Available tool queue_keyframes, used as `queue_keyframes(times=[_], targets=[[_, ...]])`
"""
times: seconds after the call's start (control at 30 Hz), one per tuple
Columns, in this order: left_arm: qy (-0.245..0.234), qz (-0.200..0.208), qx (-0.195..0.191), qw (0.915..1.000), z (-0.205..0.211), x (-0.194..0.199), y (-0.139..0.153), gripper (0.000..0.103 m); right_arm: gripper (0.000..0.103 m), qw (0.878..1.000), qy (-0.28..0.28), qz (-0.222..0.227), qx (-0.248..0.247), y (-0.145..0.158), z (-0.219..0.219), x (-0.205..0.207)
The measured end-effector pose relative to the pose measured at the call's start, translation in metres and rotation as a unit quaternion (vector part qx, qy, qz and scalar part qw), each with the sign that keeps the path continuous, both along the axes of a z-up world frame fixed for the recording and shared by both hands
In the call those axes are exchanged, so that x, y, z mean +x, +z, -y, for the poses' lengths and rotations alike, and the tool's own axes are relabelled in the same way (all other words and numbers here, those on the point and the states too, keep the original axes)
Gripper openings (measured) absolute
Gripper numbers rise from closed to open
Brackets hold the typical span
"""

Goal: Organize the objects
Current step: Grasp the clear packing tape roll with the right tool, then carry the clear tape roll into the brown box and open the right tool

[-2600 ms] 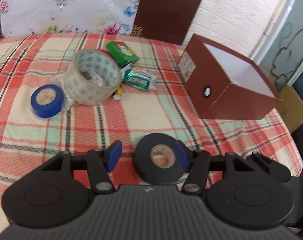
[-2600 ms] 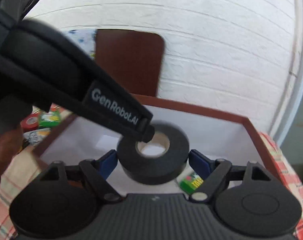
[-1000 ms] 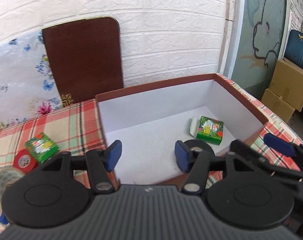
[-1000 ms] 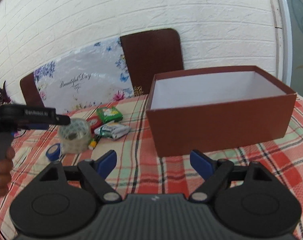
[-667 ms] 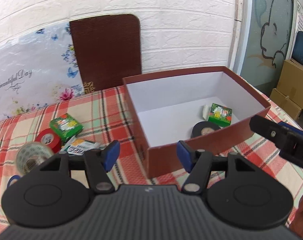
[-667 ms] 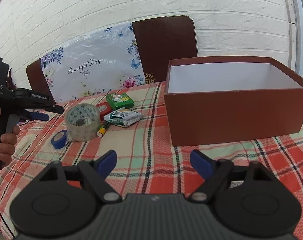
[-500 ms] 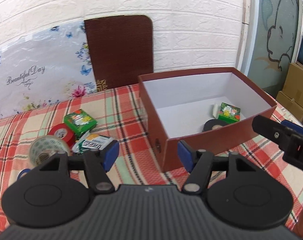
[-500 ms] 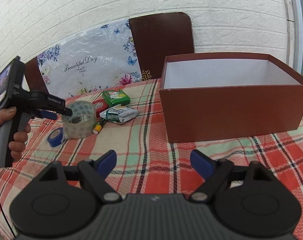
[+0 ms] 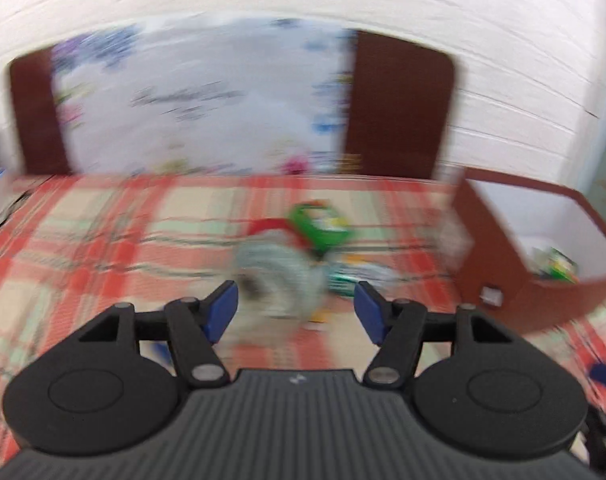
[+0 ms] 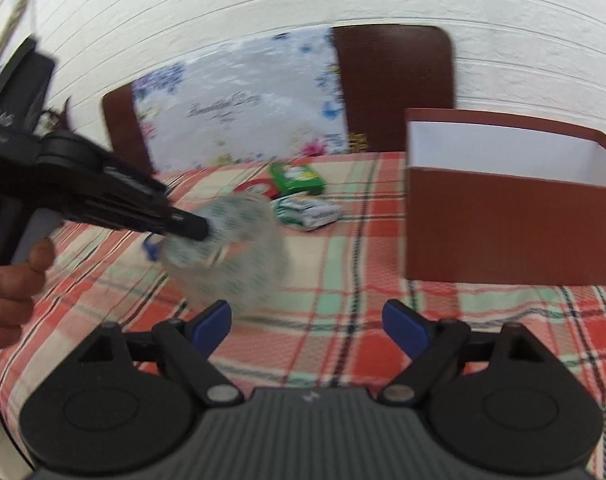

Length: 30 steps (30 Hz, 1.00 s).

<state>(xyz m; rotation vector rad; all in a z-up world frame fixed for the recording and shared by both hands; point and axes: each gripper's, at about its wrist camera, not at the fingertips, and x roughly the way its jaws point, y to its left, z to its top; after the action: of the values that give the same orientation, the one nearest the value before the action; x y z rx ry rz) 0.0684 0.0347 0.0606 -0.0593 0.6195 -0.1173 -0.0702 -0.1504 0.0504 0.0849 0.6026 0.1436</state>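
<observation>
The left wrist view is motion-blurred. My left gripper (image 9: 296, 312) is open, and the big clear patterned tape roll (image 9: 279, 276) lies just ahead of its fingers. A red tape roll (image 9: 267, 226), a green box (image 9: 319, 226) and a white-green sachet (image 9: 355, 276) lie behind it. In the right wrist view the left gripper (image 10: 191, 228) reaches the clear roll (image 10: 231, 248) at its top left edge. My right gripper (image 10: 309, 328) is open and empty above the checked cloth. The brown box (image 10: 511, 232) stands to the right.
A blue tape roll (image 10: 151, 248) peeks out behind the clear roll. A hand (image 10: 11, 280) holds the left gripper's handle. Inside the brown box (image 9: 503, 280) a green packet (image 9: 555, 264) shows. Two chair backs and a flowered bag stand behind the table by the white brick wall.
The black tape, held over the box earlier, now lies inside it. My left gripper has swung left from the box to the clear roll. The right gripper has closed in on the pile.
</observation>
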Motion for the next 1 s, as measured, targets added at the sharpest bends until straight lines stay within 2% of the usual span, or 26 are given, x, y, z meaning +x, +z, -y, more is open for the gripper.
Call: queue_keyframes(times=[0.07, 0.13, 0.27, 0.4, 0.43, 0.47, 0.5, 0.57, 0.63, 0.73, 0.8, 0.87, 0.93, 1.0], targets=[[0.040, -0.015, -0.031, 0.9986, -0.036, 0.011, -0.001, 0.058, 0.088, 0.999, 0.025, -0.006, -0.020, -0.004, -0.013, -0.002], [0.055, -0.025, -0.043, 0.9972, -0.053, 0.021, -0.004, 0.058, 0.089, 0.999, 0.037, -0.005, -0.039, -0.008, -0.021, -0.006], [0.025, -0.037, -0.038, 0.9983, -0.044, 0.037, -0.013, 0.057, 0.092, 0.998, 0.051, -0.014, -0.044, -0.013, -0.028, -0.002], [0.015, -0.052, -0.001, 0.9985, -0.020, 0.060, -0.026, 0.057, 0.095, 0.995, 0.067, -0.011, -0.075, -0.022, -0.046, 0.018], [0.015, -0.055, 0.020, 0.9982, -0.015, 0.064, -0.031, 0.050, 0.095, 0.994, 0.070, -0.011, -0.084, -0.025, -0.050, 0.026], [0.012, -0.058, 0.029, 0.9978, -0.012, 0.068, -0.034, 0.026, 0.091, 0.993, 0.082, -0.013, -0.086, -0.028, -0.054, 0.034], [0.008, -0.060, 0.020, 0.9980, -0.012, 0.069, -0.034, 0.016, 0.091, 0.992, 0.089, -0.012, -0.088, -0.030, -0.057, 0.039], [0.013, -0.057, 0.009, 0.9982, -0.013, 0.065, -0.027, 0.013, 0.090, 0.993, 0.072, 0.005, -0.096, -0.022, -0.057, 0.040], [0.001, -0.060, -0.013, 0.9981, -0.015, 0.056, -0.020, 0.012, 0.090, 0.993, 0.050, 0.053, -0.097, 0.001, -0.046, 0.032], [-0.038, -0.075, -0.051, 0.9951, -0.014, 0.033, -0.012, 0.012, 0.090, 0.981, 0.010, 0.135, -0.136, 0.036, -0.022, 0.021], [-0.071, -0.080, -0.070, 0.9918, -0.008, 0.013, -0.008, 0.012, 0.090, 0.972, -0.021, 0.167, -0.161, 0.051, -0.003, 0.023], [-0.098, -0.085, -0.075, 0.9887, 0.002, -0.005, -0.009, 0.012, 0.091, 0.969, -0.053, 0.173, -0.168, 0.059, 0.021, 0.034], [-0.120, -0.096, -0.071, 0.9856, 0.017, -0.016, -0.017, 0.013, 0.091, 0.971, -0.082, 0.156, -0.160, 0.059, 0.048, 0.048], [-0.136, -0.110, -0.052, 0.9832, 0.031, -0.020, -0.029, 0.015, 0.091, 0.973, -0.109, 0.140, -0.151, 0.053, 0.070, 0.062]])
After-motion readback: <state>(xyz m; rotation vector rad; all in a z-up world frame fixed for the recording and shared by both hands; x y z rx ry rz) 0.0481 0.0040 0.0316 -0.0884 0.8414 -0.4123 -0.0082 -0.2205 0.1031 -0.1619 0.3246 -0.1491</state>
